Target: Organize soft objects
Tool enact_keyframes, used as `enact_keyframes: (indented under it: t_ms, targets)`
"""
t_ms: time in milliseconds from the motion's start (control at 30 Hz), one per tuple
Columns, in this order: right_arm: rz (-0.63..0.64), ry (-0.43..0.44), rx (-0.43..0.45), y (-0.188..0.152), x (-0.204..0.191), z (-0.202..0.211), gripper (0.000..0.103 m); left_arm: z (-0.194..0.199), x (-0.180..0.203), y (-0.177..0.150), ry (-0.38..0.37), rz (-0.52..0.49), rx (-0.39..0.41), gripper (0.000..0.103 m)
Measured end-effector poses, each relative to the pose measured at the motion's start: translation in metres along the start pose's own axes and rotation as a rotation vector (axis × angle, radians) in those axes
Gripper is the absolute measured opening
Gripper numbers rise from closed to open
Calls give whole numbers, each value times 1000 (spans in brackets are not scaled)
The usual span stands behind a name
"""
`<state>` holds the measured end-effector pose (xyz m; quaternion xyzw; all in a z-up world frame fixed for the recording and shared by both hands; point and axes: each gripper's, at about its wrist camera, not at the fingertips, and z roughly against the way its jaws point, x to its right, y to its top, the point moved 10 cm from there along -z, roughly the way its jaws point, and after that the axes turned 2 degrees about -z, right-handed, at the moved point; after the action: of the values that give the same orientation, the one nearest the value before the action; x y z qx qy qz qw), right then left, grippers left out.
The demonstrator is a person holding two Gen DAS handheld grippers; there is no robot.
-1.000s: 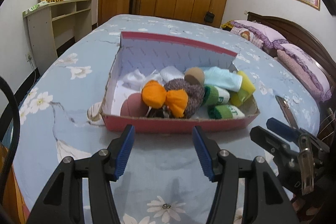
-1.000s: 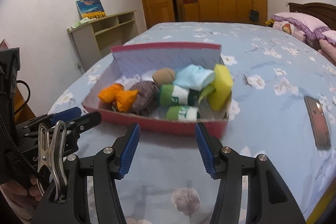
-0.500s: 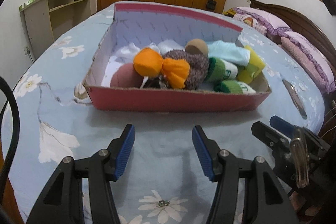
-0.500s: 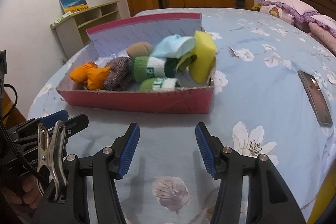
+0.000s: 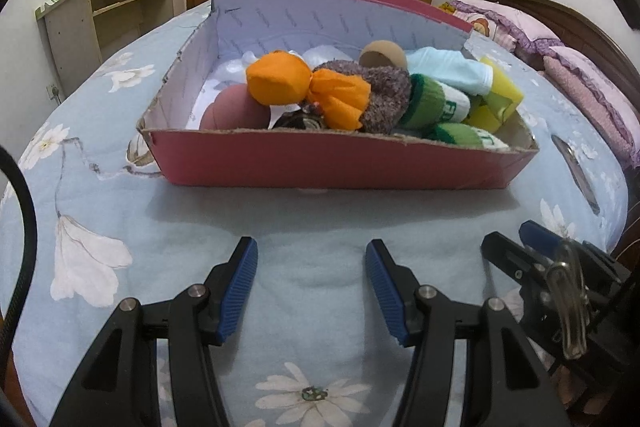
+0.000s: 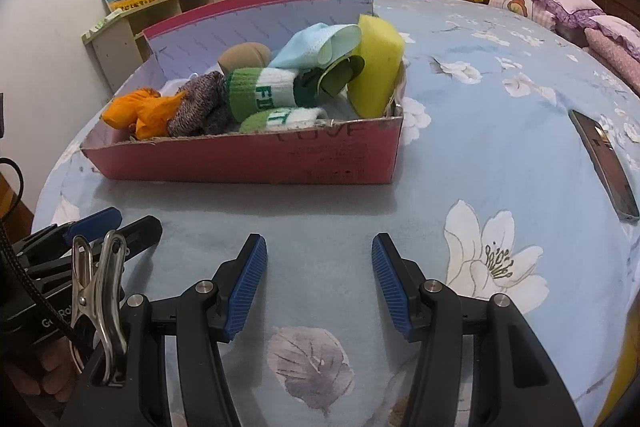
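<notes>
both sets of tongs, the left tongs and the right tongs, hang spread and empty over the bed, side by side, pinching nothing. over the last second the pink box has grown larger in both views, so the tongs have come nearer its front wall while staying spread. that reads as an approach toward the box, though whether to lift something out or just after a drop cannot be settled from how things lie.

the soft things sit inside the box: an orange bundle leaning on a grey knitted roll, two green-and-white sock rolls, a pale blue cloth, a yellow sponge propped against the right end, and a tan ball behind. none lies loose on the bed in either view.

the front wall hides the box floor and the lower half of most items. a pinkish round thing and white stuff at the left end are too covered to name. a phone lies on the bed well to the right, partly cut by the lens curve.
</notes>
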<state>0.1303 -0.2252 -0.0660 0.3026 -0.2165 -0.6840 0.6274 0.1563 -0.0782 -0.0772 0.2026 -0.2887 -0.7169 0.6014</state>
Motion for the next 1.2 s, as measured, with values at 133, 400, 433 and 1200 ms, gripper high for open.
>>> enact_keyframes:
  t_ms: [133, 400, 433, 1200]
  targets:
    - [0, -3, -3, -1, 0, -3, 57, -3, -1, -1, 0, 1, 1, 61]
    - [-2, -3, -3, -3, 0, -5, 57, -6, 1, -3, 5, -4, 4, 64]
    - [-3, -2, -3, -3, 0, -5, 57, -6, 1, -3, 5, -4, 4, 64]
    - [-5, -4, -3, -3, 1, -6, 57, -6, 0, -2, 6, 0, 4, 67]
